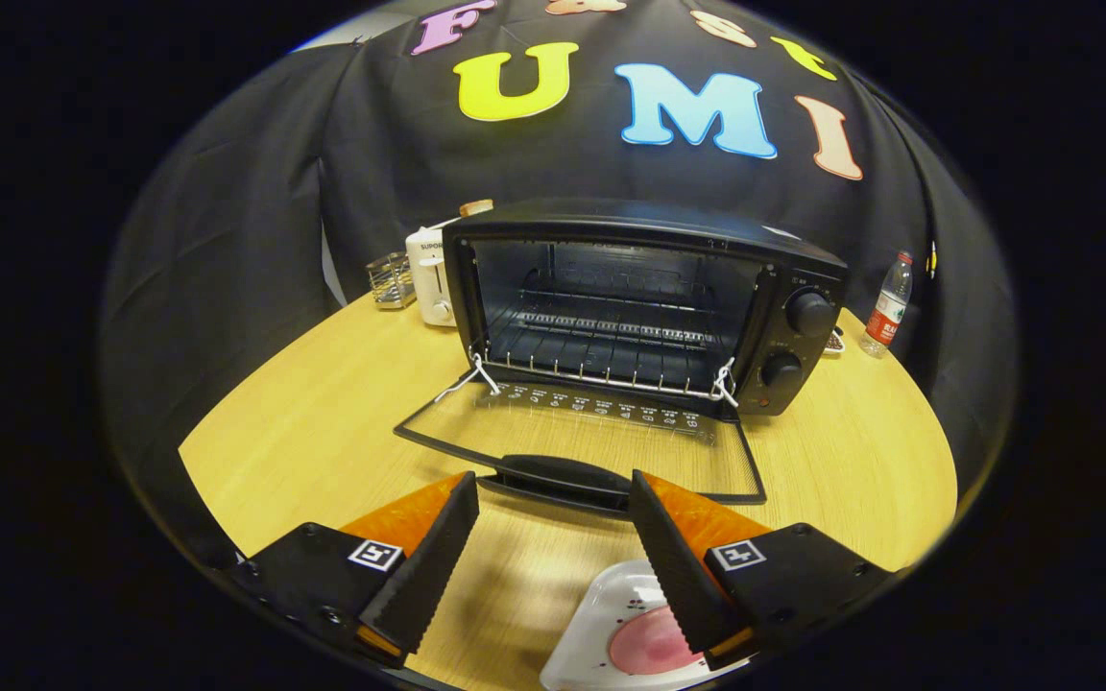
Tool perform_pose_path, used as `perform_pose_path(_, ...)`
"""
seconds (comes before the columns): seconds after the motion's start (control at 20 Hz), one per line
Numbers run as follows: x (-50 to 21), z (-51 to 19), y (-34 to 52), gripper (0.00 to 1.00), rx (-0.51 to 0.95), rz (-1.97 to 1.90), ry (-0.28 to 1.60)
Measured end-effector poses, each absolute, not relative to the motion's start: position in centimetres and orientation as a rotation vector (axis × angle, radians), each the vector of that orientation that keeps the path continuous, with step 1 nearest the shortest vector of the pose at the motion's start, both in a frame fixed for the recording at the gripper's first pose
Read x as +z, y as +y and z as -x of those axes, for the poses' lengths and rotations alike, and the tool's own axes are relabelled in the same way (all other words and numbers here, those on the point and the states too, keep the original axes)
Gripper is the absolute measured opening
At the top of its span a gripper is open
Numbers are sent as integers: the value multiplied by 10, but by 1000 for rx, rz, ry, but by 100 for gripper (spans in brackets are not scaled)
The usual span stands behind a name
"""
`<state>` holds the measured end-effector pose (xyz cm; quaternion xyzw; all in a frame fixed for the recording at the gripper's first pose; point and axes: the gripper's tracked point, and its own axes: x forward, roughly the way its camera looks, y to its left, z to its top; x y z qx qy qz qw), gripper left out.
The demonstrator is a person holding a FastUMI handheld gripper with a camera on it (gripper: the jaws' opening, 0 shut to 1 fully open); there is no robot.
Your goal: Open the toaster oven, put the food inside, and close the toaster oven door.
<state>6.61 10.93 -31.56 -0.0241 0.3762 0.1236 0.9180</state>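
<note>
A black toaster oven (644, 297) stands at the far side of the round wooden table (323, 422). Its glass door (591, 437) is folded down flat toward me, with the black handle (558, 477) just ahead of my fingertips. Inside, the wire rack (611, 350) is bare. My gripper (553, 499) hovers open above the table, nothing between its fingers. A white plate (601, 624) with a pink round piece of food (649, 648) lies under and beside the right finger, partly hidden by it.
Left of the oven stand a white toaster (430, 278) and a small wire holder (390, 280). A plastic water bottle (886, 305) is at the oven's right, near the table edge. Black cloth walls the booth behind.
</note>
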Motion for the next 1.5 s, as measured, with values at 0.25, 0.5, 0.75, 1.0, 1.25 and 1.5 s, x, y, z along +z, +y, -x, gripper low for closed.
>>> perform_pose_path(0.25, -308, -40, 91, 100, 354, -18, 928)
perform_pose_path(0.5, -300, -15, 60, 98, 406, -97, 1066)
perform_pose_path(0.75, -305, 6, 32, 98, 474, -119, 1207)
perform_pose_path(1.0, -315, 23, 7, 98, 495, -211, 1336)
perform_pose_path(1.25, -334, 27, -20, 98, 405, -306, 1424)
perform_pose_path(1.5, -346, 29, -34, 98, 364, -363, 1476)
